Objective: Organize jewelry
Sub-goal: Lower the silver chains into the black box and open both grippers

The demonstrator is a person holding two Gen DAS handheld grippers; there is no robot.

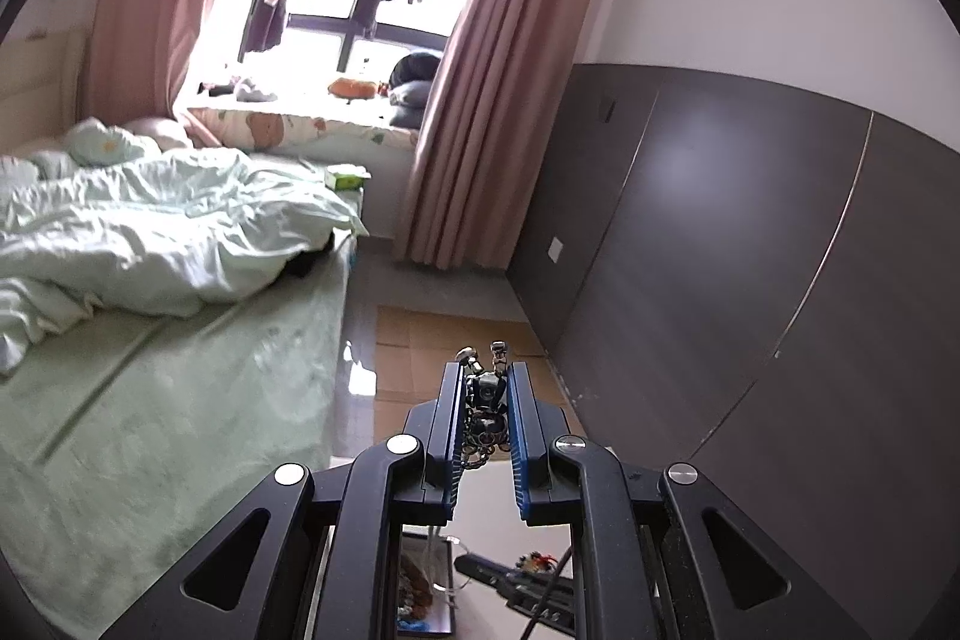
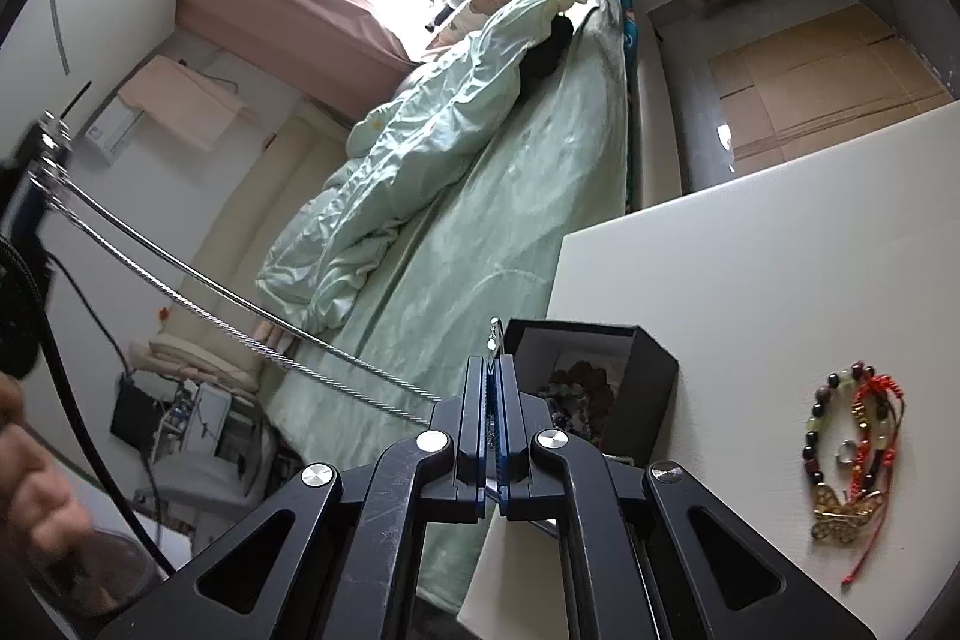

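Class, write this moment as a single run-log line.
left gripper: shut on pendant end | right gripper: shut on silver chain | chain: stretched between grippers | black box: open on table

Behind the left tool point(image 1: 487, 381) the desk point(image 1: 480, 508) is mostly hidden, the box point(image 2: 606, 376) beside the right tool point(image 2: 494, 370) is part covered and its contents too small to tell, and a blurred hand point(image 2: 36, 508) is cut off at the frame's left edge.

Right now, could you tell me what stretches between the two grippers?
A silver chain necklace, pulled taut from the left gripper to the right gripper; right wrist view.
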